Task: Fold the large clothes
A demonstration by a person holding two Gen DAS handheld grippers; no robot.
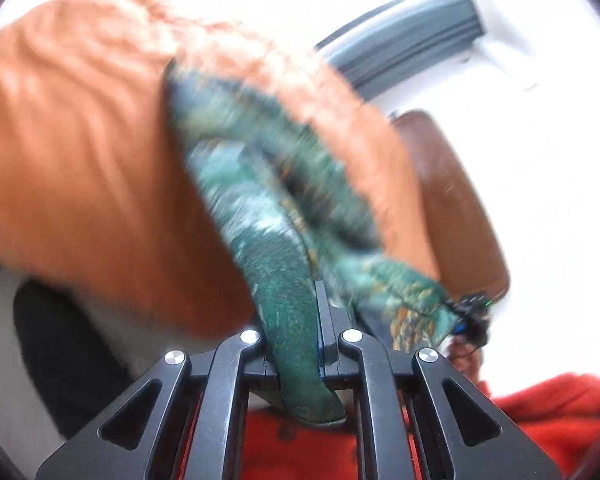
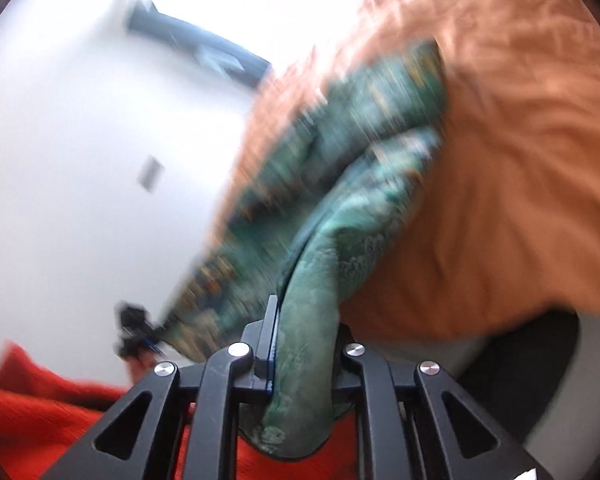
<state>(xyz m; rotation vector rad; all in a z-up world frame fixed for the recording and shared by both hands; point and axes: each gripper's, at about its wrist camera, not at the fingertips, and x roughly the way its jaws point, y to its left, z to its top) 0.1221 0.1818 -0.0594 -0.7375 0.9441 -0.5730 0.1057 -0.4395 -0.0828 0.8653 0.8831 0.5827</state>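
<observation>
left tool (image 1: 300, 344) clamped on green cloth (image 1: 260, 184), right tool (image 2: 300, 344) clamped on it too, cloth bunched and running up toward 12 o'clock, orange fabric (image 1: 80, 140) behind, red fabric (image 2: 40, 420) below, all blurry

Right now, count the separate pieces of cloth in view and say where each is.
3. The green patterned cloth is clamped by the left gripper and the right gripper. The orange cloth hangs behind it. The red cloth lies below. More may be hidden.
</observation>
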